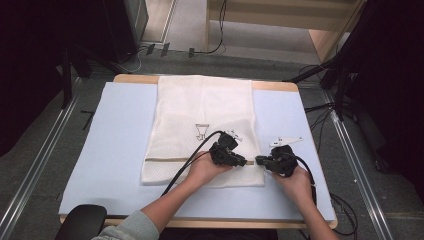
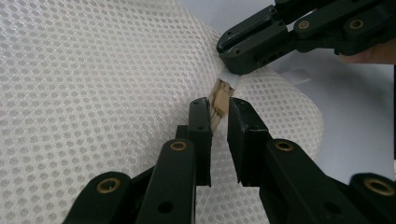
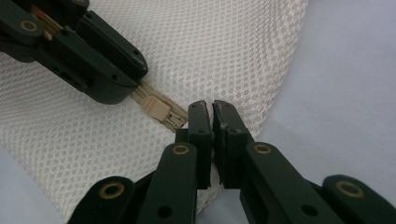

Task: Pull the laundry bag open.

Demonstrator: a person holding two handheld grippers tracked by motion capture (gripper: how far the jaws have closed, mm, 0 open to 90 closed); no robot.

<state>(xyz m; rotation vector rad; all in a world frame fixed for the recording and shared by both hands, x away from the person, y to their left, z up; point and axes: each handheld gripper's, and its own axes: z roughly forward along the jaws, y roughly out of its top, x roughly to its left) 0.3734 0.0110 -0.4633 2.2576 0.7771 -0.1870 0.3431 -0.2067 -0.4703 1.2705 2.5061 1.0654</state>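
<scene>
While the white mesh bag (image 1: pixel 202 127) lies flat mid-bench, the left tool (image 2: pixel 217 114) stands slightly parted around its beige zipper pull (image 3: pixel 156 109), the right tool (image 3: pixel 212 112) pinching the bag's edge beside it.

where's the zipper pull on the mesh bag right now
The tan zipper pull sits at the right end of the mesh bag zipper, near the bag's front right corner, between the left gripper and right gripper; the left gripper view shows it between the left jaws.
</scene>
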